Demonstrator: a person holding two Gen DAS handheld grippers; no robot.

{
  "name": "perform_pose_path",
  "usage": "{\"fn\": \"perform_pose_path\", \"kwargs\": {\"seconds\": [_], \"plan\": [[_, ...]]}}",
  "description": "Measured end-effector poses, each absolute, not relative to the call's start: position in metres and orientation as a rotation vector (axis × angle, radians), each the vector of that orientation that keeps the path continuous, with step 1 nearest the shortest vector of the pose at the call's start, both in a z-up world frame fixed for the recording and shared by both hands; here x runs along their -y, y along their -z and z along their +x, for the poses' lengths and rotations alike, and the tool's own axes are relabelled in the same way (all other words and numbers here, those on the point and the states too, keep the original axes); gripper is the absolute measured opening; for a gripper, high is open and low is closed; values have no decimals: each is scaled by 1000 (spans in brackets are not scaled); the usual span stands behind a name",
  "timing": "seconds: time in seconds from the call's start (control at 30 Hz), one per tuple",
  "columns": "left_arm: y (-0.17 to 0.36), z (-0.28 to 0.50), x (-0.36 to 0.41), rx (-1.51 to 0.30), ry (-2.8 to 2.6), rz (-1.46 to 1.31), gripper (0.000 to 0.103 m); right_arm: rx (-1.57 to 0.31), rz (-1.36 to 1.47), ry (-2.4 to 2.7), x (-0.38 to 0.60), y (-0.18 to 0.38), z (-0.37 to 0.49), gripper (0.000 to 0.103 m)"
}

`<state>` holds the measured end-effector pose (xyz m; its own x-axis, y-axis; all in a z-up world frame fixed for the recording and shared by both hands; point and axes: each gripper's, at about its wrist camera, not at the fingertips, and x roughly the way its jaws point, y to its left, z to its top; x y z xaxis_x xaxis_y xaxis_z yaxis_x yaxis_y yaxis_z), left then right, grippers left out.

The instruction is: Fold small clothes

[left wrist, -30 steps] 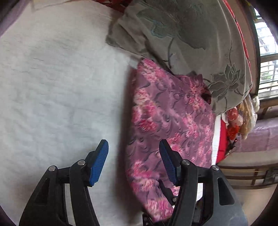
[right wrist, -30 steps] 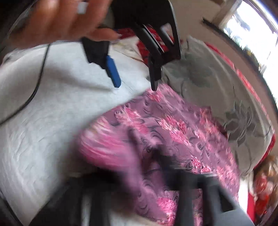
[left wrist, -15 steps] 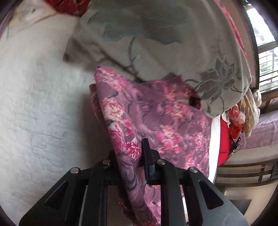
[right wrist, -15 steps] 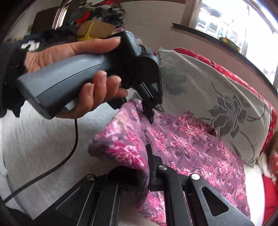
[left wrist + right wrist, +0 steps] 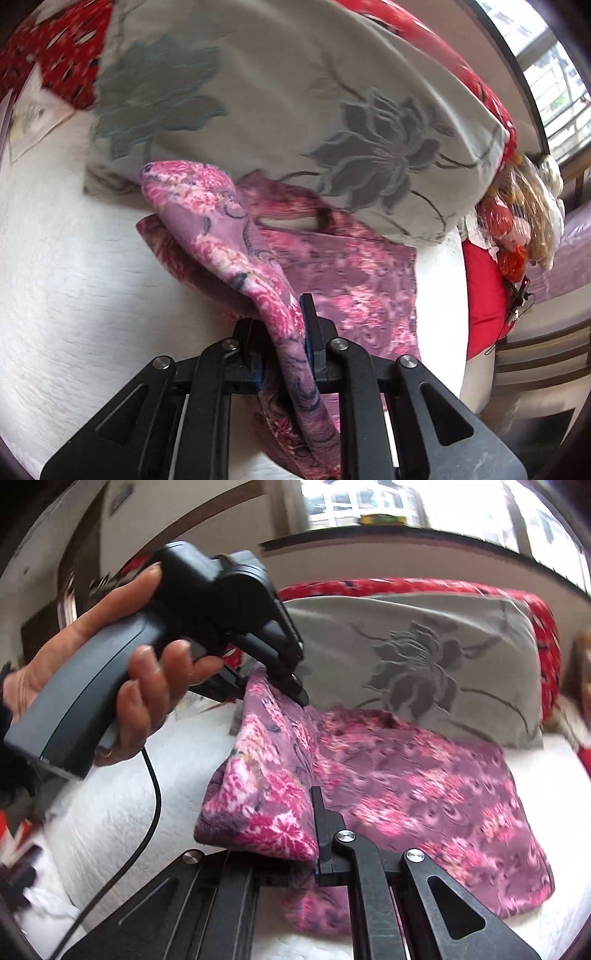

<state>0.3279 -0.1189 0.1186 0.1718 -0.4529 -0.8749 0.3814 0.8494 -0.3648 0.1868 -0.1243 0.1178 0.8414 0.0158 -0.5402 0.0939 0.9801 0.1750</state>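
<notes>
The left gripper is clamped on a raised edge of the pink flowered garment, and the right gripper is likewise closed on the same edge. Ahead of both, the rest of the garment lies spread on the white bedspread, its far end touching the grey pillow.

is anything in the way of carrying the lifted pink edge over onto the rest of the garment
Mostly no: both the left gripper and right gripper are shut on the pink floral garment. Only the grey flower pillow overlaps its far edge.
</notes>
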Motion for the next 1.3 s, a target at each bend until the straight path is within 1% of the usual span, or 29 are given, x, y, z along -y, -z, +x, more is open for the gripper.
{"fn": "perform_pose_path", "kwargs": {"seconds": [0.2, 0.37, 0.67, 0.83, 0.93, 1.0, 1.07, 1.1, 1.2, 1.23, 1.3], "plan": [[-124, 301, 183, -1253, 627, 2, 13, -572, 408, 68, 190, -112, 163, 5], [-114, 284, 235, -1261, 646, 60, 13, -578, 577, 95, 238, -100, 145, 5], [-81, 264, 315, -1306, 667, 161, 13, -582, 762, 165, 305, -70, 120, 5], [-56, 260, 343, -1351, 634, 222, 18, -618, 895, 180, 330, -43, 113, 5], [-63, 260, 341, -1360, 661, 177, 19, -661, 979, 178, 341, -22, 113, 6], [-78, 264, 331, -1336, 681, 120, 21, -686, 1014, 194, 348, -11, 112, 9], [-94, 269, 314, -1295, 690, 70, 21, -712, 1042, 180, 352, -4, 112, 15], [-99, 274, 303, -1275, 678, 50, 22, -724, 1048, 178, 353, -4, 111, 15], [-102, 291, 259, -1256, 634, -12, 30, -753, 1023, 178, 360, -14, 100, 20], [-99, 296, 245, -1258, 616, -24, 30, -734, 1010, 199, 366, -23, 91, 21], [-88, 303, 219, -1272, 587, -48, 30, -652, 975, 228, 380, -42, 82, 27]]}}
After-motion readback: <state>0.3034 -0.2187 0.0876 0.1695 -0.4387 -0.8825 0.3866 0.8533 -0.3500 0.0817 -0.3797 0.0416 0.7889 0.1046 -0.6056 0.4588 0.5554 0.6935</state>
